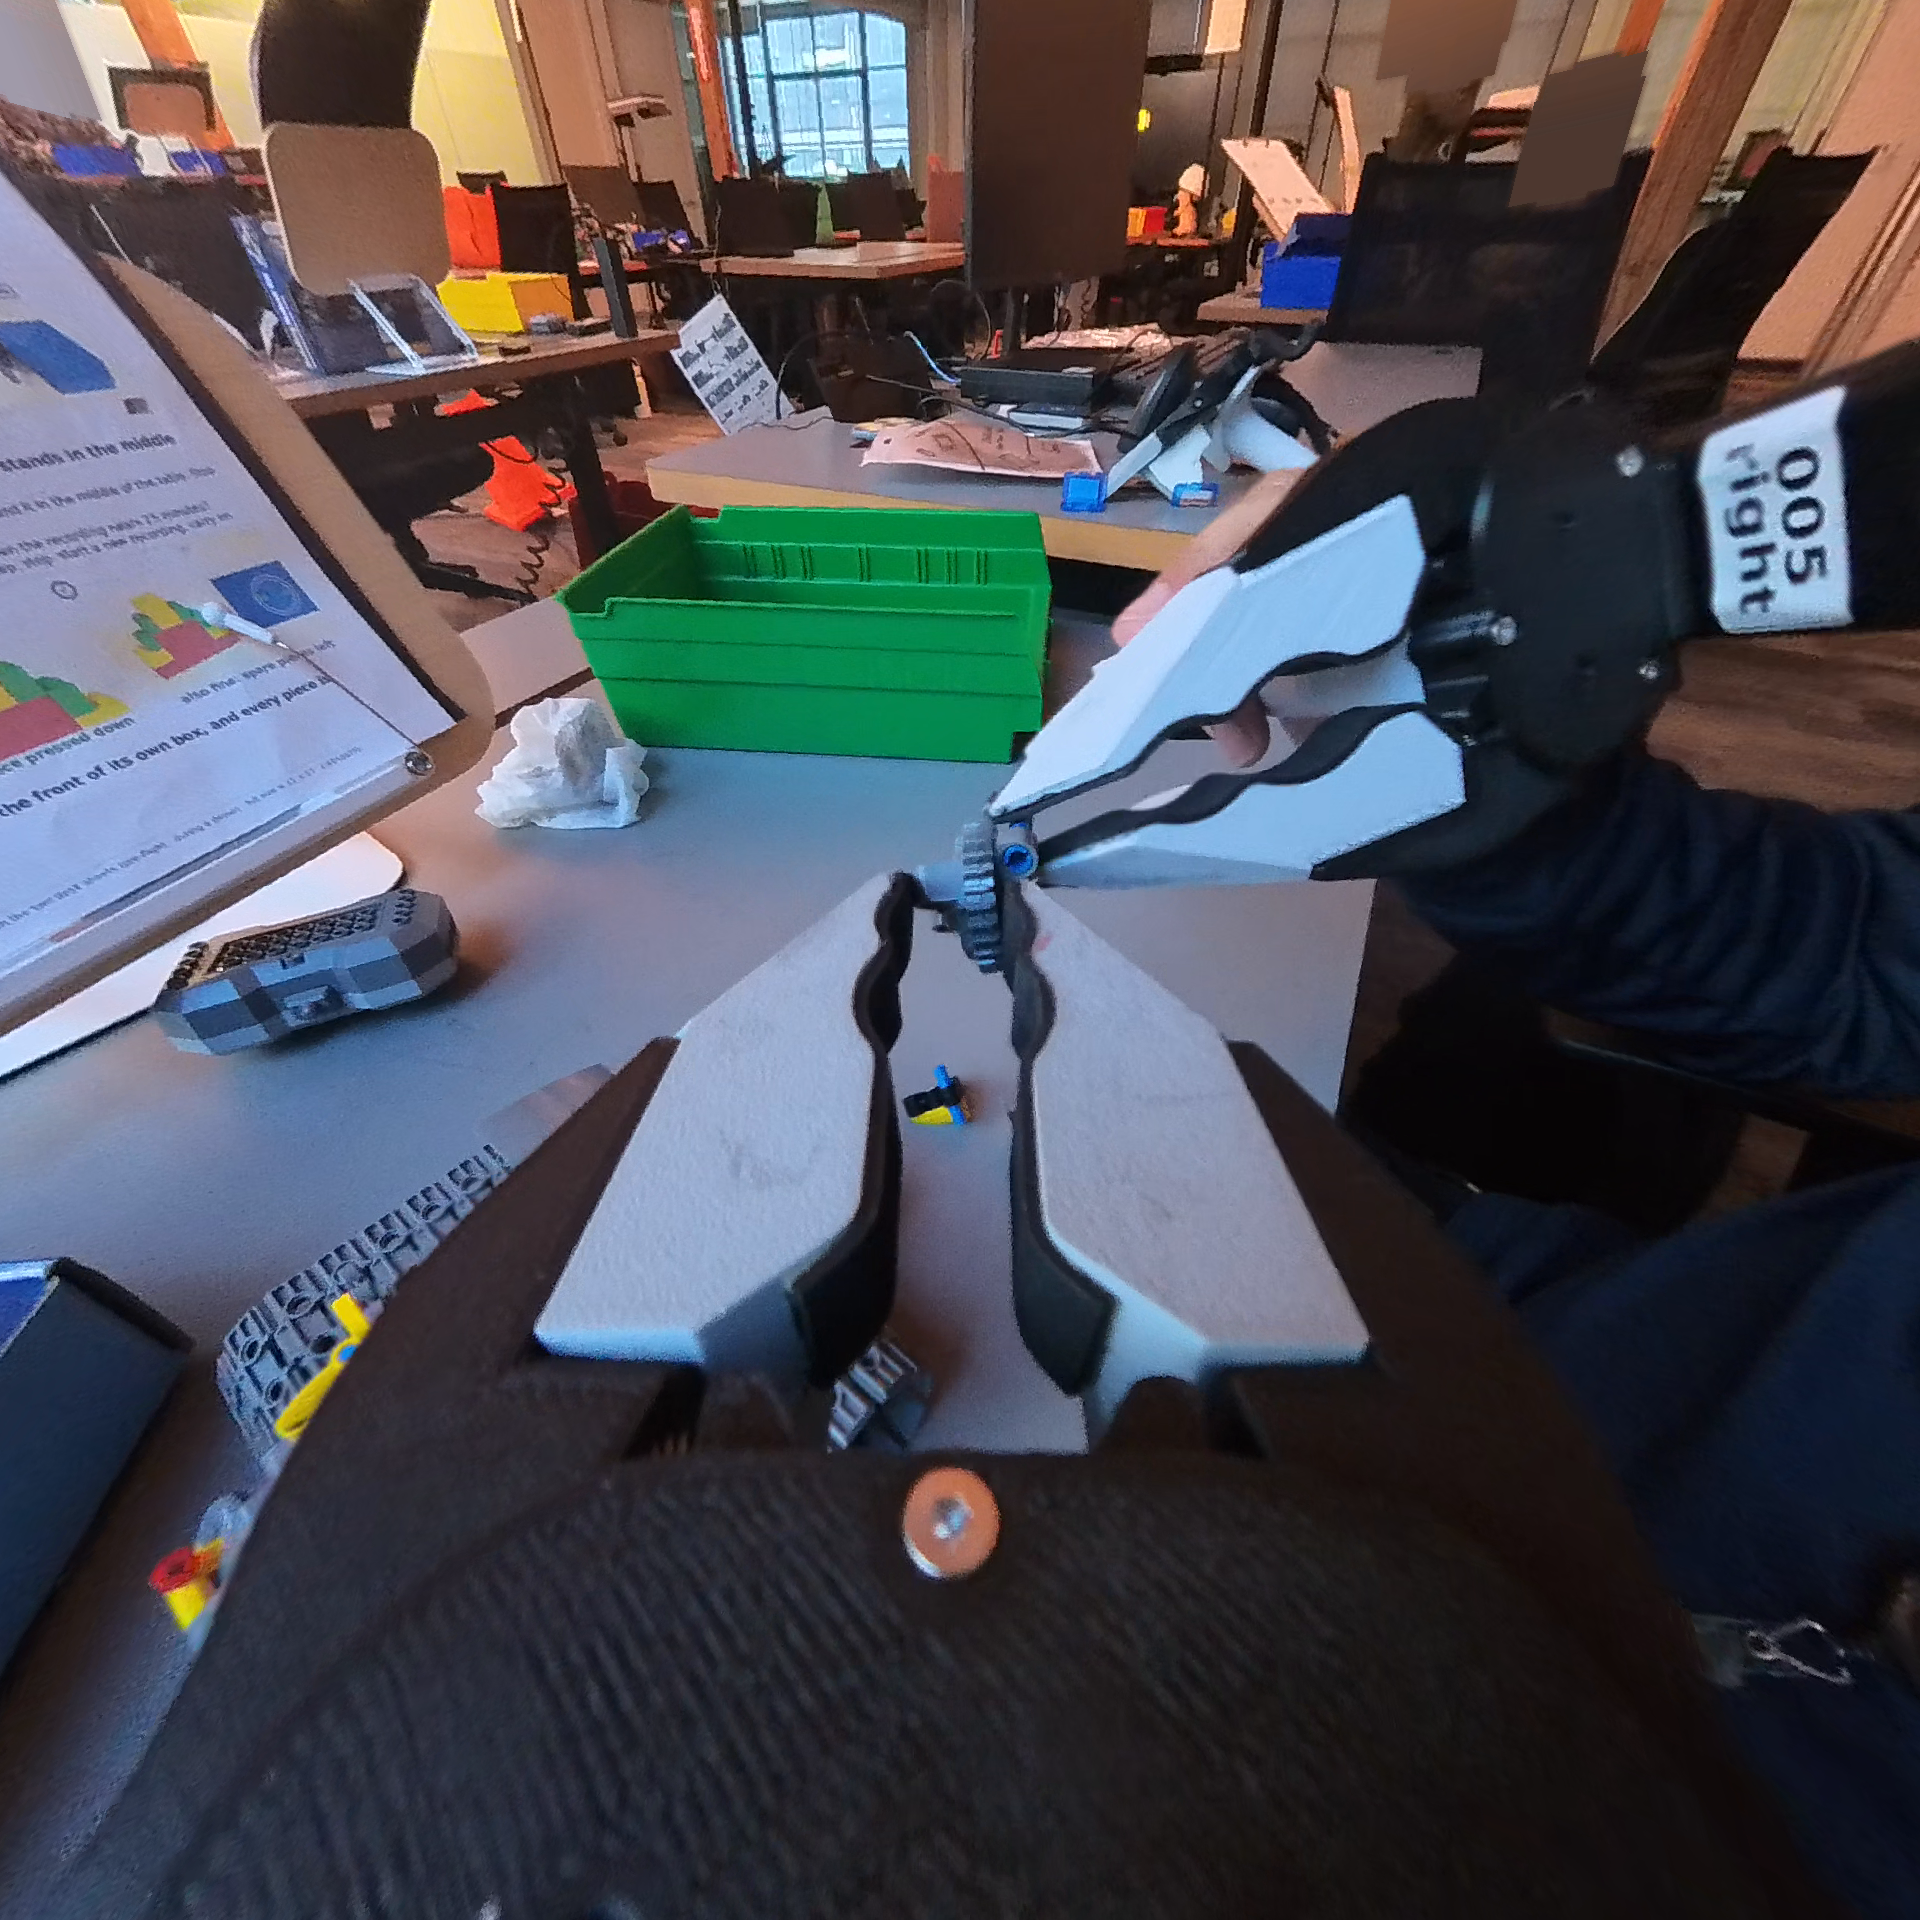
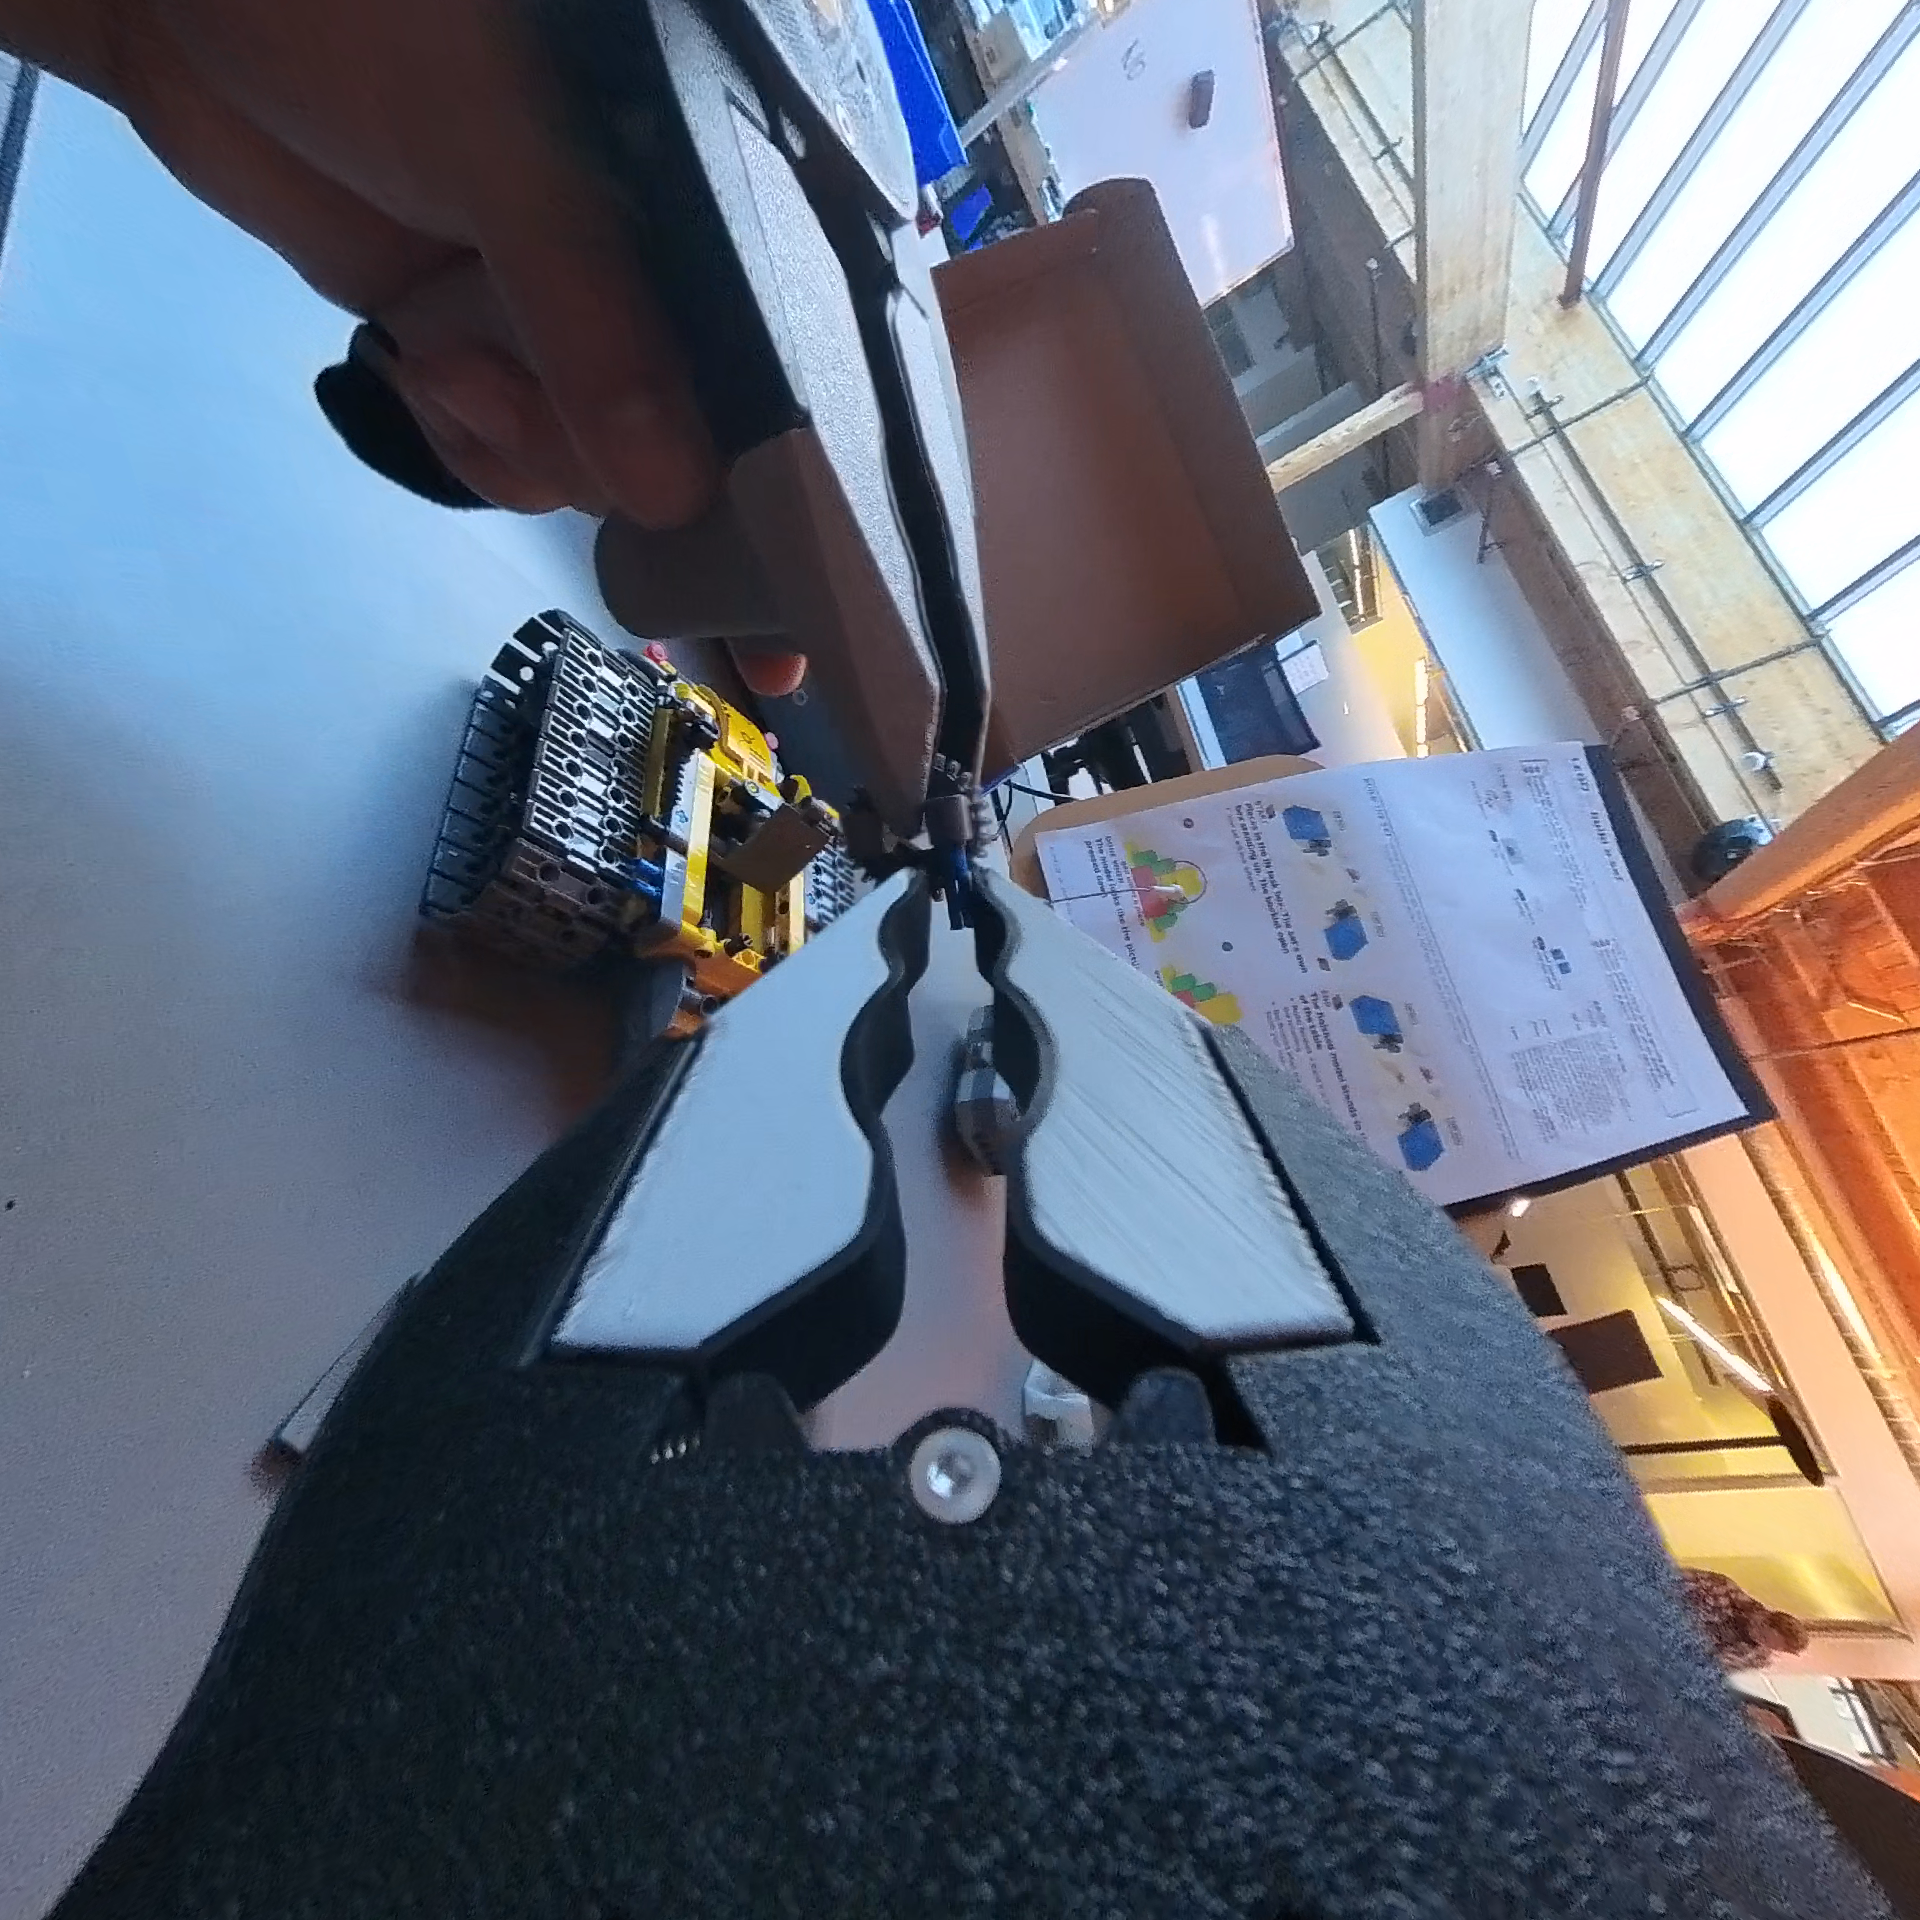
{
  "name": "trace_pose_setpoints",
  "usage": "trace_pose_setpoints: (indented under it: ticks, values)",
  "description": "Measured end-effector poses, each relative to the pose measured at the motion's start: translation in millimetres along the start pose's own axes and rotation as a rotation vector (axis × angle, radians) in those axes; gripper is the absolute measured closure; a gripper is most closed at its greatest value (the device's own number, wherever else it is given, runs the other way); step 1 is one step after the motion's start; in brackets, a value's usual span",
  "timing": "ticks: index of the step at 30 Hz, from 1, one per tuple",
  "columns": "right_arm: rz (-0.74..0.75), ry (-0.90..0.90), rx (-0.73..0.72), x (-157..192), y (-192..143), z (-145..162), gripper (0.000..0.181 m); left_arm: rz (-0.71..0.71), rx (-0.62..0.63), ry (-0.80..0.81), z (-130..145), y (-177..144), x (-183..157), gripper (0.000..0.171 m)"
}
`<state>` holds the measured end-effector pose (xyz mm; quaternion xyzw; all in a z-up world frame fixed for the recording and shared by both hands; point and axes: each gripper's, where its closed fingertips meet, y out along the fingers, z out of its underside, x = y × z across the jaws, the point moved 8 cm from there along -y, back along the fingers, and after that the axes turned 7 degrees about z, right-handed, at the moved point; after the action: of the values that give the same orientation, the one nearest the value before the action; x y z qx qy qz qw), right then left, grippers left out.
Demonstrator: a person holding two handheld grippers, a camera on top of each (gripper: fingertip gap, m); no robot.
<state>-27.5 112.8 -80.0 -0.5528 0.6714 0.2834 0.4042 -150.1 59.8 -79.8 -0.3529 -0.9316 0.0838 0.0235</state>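
Left wrist view: both hand-held grippers, left (image 1: pixel 961 904) and right (image 1: pixel 1023 857), pinch a dark grey gear assembly (image 1: pixel 975 902) with blue pin.

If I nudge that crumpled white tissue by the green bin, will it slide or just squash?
The crumpled tissue looks thin and loosely wadded, so it probably squashes before sliding. It seems very light and may skid on the smooth grey table. It sits near the green bin, apparently not touching.

Dark print in 2 lines on a white label (image 1: pixel 1777 509) on the black body of the right gripper (image 1: pixel 1016 834), printed lines among coloured block pictures on a white instruction sheet (image 1: pixel 156 582) on the tilted board at the table's left edge, unreadably small marks on a paper (image 1: pixel 982 449) on the far desk.
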Motion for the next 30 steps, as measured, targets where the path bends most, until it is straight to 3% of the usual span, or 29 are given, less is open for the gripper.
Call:
trace_pose_setpoints:
  ticks: [9, 19, 20, 22, 23, 25, 27, 30]
  values:
    - [-0.025, -0.014, -0.031, 3, -4, -1, 0.179, 0.087, -0.005, -0.022, 3, -1, 1, 0.157]
    - [0.129, -0.006, 0.142, 16, 25, 15, 0.180, -0.342, 0.173, 0.406, 4, 8, -5, 0.159]
    - [0.145, 0.010, 0.215, 14, 29, 24, 0.180, -0.366, 0.179, 0.430, 4, 8, -6, 0.158]
    - [0.155, 0.035, 0.502, 9, 39, 80, 0.180, -0.327, 0.061, 0.445, -14, -4, -21, 0.159]
    - [0.080, 0.180, 0.493, 9, 37, 100, 0.180, -0.359, 0.051, 0.497, -24, -9, -25, 0.159]
    - [0.033, 0.336, 0.351, -2, 28, 97, 0.180, -0.318, 0.130, 0.419, -24, -10, -17, 0.158]
    - [0.093, 0.382, 0.237, -18, 22, 76, 0.180, -0.248, 0.118, 0.268, -9, -9, 0, 0.158]
    - [0.099, 0.358, 0.158, -23, 15, 59, 0.180, -0.182, 0.013, 0.189, -4, -9, 10, 0.158]
